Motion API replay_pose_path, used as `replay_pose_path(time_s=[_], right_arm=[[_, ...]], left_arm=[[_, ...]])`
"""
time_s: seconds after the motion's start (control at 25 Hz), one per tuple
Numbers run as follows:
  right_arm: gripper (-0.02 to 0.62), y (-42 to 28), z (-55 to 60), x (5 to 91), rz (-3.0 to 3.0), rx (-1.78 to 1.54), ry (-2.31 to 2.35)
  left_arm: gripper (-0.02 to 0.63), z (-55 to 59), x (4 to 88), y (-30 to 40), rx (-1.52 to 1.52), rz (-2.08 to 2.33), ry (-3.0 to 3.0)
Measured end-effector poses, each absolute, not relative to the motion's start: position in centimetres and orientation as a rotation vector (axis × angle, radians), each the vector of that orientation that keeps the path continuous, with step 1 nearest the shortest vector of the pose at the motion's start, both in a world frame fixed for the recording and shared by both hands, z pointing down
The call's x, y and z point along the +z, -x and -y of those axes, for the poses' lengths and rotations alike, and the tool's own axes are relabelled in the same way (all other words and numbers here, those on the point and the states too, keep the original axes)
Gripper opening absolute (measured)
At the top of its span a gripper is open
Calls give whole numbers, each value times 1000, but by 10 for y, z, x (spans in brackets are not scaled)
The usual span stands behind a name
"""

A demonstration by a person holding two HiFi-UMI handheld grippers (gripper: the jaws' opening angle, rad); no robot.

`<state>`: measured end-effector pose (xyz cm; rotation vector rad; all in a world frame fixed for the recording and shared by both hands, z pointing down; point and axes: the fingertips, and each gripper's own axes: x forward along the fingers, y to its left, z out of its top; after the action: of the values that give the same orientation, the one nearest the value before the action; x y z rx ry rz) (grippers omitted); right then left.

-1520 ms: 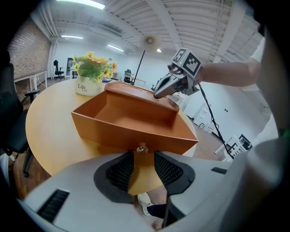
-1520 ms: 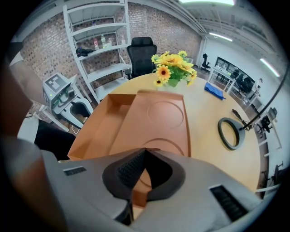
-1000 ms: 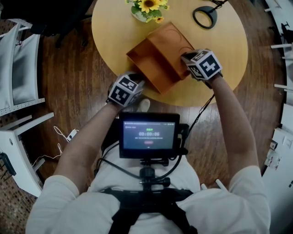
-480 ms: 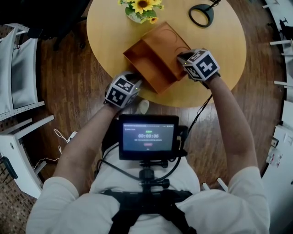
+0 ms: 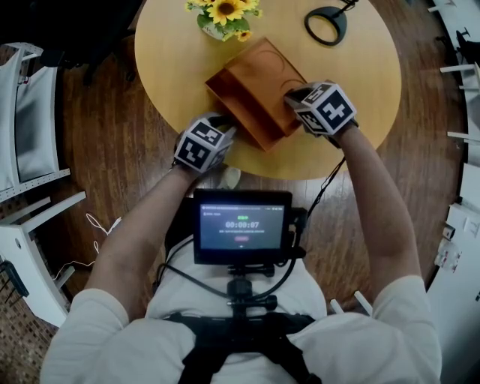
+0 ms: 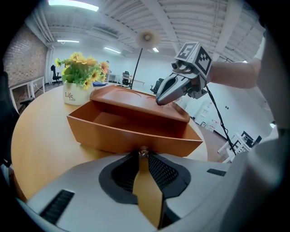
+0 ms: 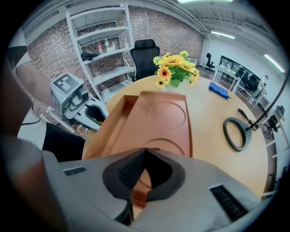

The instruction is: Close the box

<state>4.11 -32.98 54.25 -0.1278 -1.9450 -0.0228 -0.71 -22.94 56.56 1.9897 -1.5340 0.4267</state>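
Lid [image 5: 264, 73] swung lower, left hand-held gripper [image 6: 143, 155] clamping box [image 6: 113, 134], right hand-held gripper [image 7: 144, 156] clamping lid

A round wooden surface [image 5: 360, 90] is seen from above. An orange-brown box [image 5: 238, 112] is placed on it, and most of the box is covered by its lid [image 5: 266, 71]; only a narrow strip of the inside is left uncovered along the left side. The left claw [image 5: 217, 127] is held at the near corner of the box, by the edge of the surface. The right claw [image 5: 294, 97] is set at the near end of the lid. Behind the box, a pot of sunflowers [image 5: 223, 13] and a black ring [image 5: 325, 24] are seen. A small screen [image 5: 242, 225] is carried on the person's chest.
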Motion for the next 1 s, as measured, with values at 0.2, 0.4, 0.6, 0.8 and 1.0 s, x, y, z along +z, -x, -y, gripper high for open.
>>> replay_pose_path(time_s=[0.2, 0.4, 0.6, 0.8, 1.0], right_arm=[[2, -42, 321, 543, 1929, -33, 143], [2, -39, 315, 541, 1921, -77, 135], [2, -38, 307, 540, 1892, -118, 139], [2, -36, 311, 541, 1846, -166, 159], [2, -34, 327, 551, 1845, -192, 157]], left_arm=[[66, 249, 565, 2, 414, 1530, -2009], [66, 269, 563, 1, 422, 1518, -2030], [66, 268, 560, 3, 389, 1521, -2034], [64, 274, 561, 6, 370, 1516, -2028], [64, 290, 569, 6, 361, 1456, -2008]])
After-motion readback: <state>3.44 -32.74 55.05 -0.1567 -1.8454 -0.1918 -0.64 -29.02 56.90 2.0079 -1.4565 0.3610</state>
